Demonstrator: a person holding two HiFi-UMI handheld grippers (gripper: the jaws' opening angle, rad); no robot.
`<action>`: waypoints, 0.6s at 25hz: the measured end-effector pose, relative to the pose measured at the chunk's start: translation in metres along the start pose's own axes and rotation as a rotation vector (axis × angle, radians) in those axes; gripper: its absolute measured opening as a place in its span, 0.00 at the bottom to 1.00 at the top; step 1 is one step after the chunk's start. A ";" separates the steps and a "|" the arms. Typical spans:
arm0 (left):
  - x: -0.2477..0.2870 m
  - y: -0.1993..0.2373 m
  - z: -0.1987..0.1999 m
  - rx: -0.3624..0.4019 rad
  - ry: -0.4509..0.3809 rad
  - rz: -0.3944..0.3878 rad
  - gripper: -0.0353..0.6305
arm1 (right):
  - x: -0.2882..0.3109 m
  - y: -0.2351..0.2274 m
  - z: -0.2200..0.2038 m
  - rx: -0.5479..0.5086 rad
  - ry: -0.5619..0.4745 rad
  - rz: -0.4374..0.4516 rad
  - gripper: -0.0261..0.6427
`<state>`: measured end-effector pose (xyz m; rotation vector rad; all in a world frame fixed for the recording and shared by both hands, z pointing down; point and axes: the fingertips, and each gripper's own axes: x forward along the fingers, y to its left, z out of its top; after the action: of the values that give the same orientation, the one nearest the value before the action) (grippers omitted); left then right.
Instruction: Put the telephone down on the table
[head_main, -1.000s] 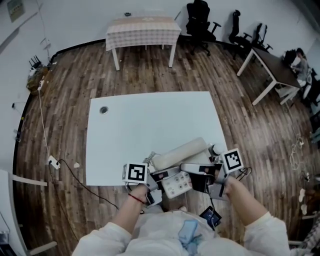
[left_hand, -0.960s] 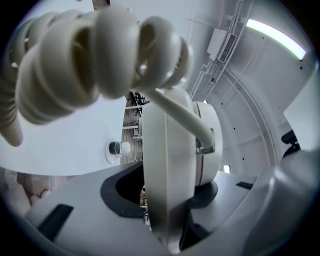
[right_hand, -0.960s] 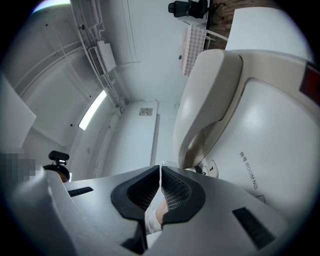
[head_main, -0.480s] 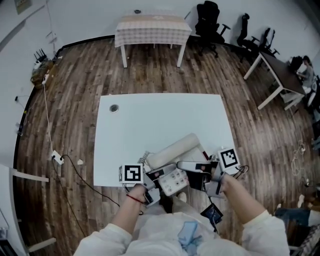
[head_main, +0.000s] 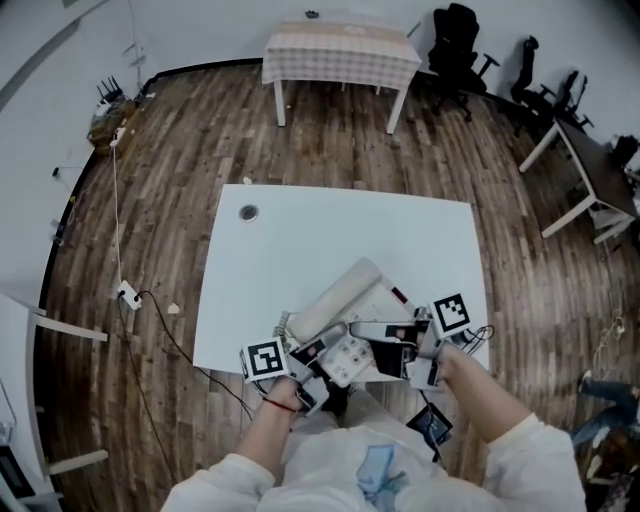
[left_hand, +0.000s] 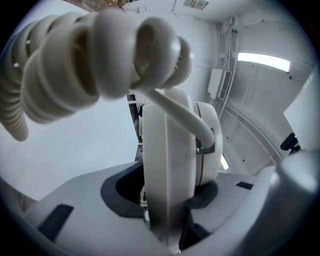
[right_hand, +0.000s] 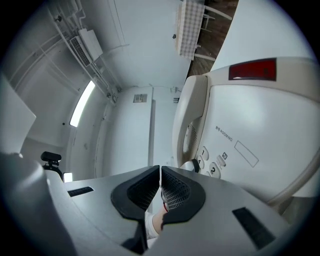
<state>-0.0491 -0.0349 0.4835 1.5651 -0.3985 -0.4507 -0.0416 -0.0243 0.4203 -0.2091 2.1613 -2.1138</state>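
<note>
Only the left gripper view shows jaws clamping the telephone (left_hand: 167, 165).

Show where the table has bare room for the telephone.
The table is bare over its far half and middle, from the cable hole at far left to the right edge; the near left corner is free too. Crowded: the near edge, under the telephone, left claw and right claw.

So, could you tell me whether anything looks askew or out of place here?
Yes. The cream plastic telephone is tipped up on edge rather than lying flat, clamped in the left hand-held gripper at the white table's near edge; its coiled cord bunches loosely just above that gripper's jaws.
</note>
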 end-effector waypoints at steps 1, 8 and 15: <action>0.002 0.003 0.007 0.006 -0.034 0.009 0.30 | 0.002 -0.002 0.005 0.002 0.014 0.000 0.09; 0.007 0.027 0.051 0.024 -0.276 0.053 0.30 | 0.014 -0.018 0.037 0.009 0.092 -0.003 0.09; 0.009 0.054 0.074 0.019 -0.452 0.091 0.30 | 0.019 -0.038 0.055 0.008 0.141 -0.009 0.09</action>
<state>-0.0784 -0.1054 0.5348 1.4505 -0.8183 -0.7332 -0.0495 -0.0822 0.4572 -0.0715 2.2306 -2.2040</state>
